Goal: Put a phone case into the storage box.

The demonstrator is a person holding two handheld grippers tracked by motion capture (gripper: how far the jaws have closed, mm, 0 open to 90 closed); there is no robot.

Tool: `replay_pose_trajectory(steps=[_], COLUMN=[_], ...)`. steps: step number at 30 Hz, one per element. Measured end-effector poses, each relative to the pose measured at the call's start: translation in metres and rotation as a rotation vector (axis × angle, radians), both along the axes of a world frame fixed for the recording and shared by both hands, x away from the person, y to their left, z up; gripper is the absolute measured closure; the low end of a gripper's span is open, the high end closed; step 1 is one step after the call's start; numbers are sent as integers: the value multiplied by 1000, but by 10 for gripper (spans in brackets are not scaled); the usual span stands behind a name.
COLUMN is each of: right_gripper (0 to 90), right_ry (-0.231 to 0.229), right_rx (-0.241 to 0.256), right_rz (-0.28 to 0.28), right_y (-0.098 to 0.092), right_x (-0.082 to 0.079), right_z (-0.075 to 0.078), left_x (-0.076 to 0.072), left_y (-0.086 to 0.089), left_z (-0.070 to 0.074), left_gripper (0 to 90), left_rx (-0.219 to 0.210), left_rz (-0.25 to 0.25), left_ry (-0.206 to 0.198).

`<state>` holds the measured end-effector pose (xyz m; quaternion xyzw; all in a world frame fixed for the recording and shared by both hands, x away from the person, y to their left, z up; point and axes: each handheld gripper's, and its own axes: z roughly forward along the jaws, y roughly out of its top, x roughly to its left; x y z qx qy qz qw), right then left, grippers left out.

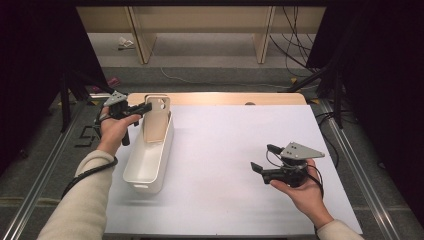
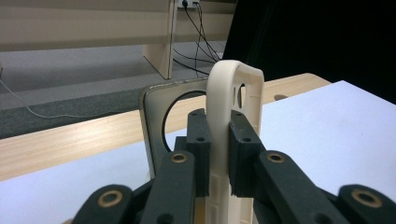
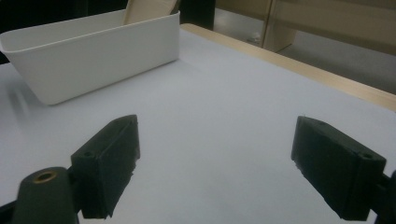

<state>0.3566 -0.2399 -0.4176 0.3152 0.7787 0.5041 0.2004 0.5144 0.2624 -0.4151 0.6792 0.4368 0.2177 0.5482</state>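
We see the left tongs (image 2: 218, 154) pinching a cream phone case (image 2: 233, 116), upright at the far end of a white bin (image 1: 150, 160). Right tongs (image 3: 224, 168) hover spread wide over the worktop (image 1: 225, 150), well apart from the bin.

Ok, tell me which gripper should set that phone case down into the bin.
Left. The left gripper is already shut on the case, right at the bin. The right gripper is open, apart over bare table.
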Motion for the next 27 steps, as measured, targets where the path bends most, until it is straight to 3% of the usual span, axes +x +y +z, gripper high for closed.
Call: replay_pose_trajectory(steps=[27], right_gripper=[163], right_ry=[1], right_rx=[-2], right_rz=[2], right_y=[1], right_x=[0], right_z=[0], left_x=[6], left_y=[3], left_z=[-9], left_gripper=[794], left_rx=[-7], left_rz=[16], left_ry=[37])
